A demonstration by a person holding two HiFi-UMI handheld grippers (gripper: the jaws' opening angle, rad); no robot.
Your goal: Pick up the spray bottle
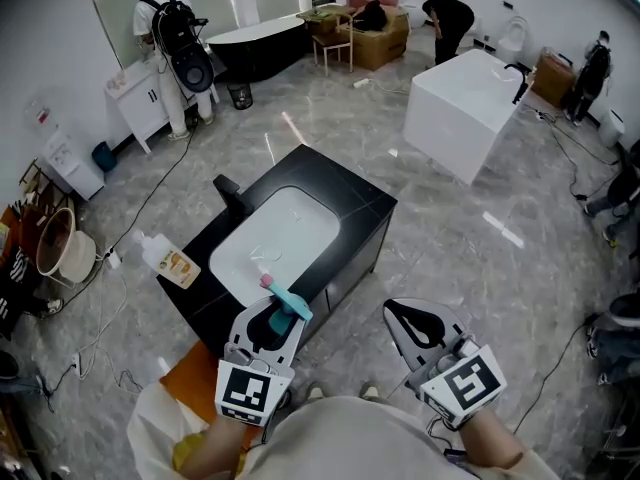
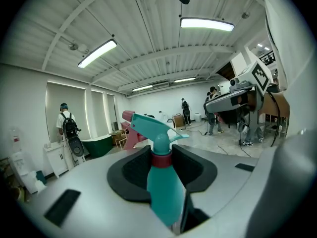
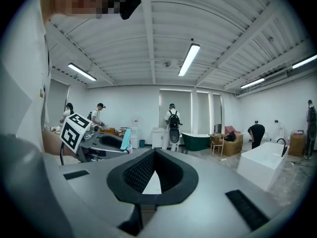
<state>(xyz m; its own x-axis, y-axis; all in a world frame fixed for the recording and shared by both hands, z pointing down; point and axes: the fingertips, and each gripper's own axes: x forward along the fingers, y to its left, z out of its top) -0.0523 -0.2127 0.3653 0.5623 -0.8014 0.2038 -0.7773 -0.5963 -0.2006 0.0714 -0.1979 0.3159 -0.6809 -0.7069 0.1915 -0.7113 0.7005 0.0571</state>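
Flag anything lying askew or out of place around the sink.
Only the spray bottle: it is clamped at the neck in the left tool, lying tilted rather than upright. Nothing spilled or broken shows at the sink.

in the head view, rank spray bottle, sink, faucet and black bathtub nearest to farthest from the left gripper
1. spray bottle, in the jaws of the left gripper
2. sink, just ahead in the counter
3. faucet, at the sink's far side
4. black bathtub, far back

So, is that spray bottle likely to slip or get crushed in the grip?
Bottle looks like hard plastic, probably stiff. Left gripper holds its narrow neck behind the trigger head, so slipping seems unlikely. Fill unseen; weight uncertain.
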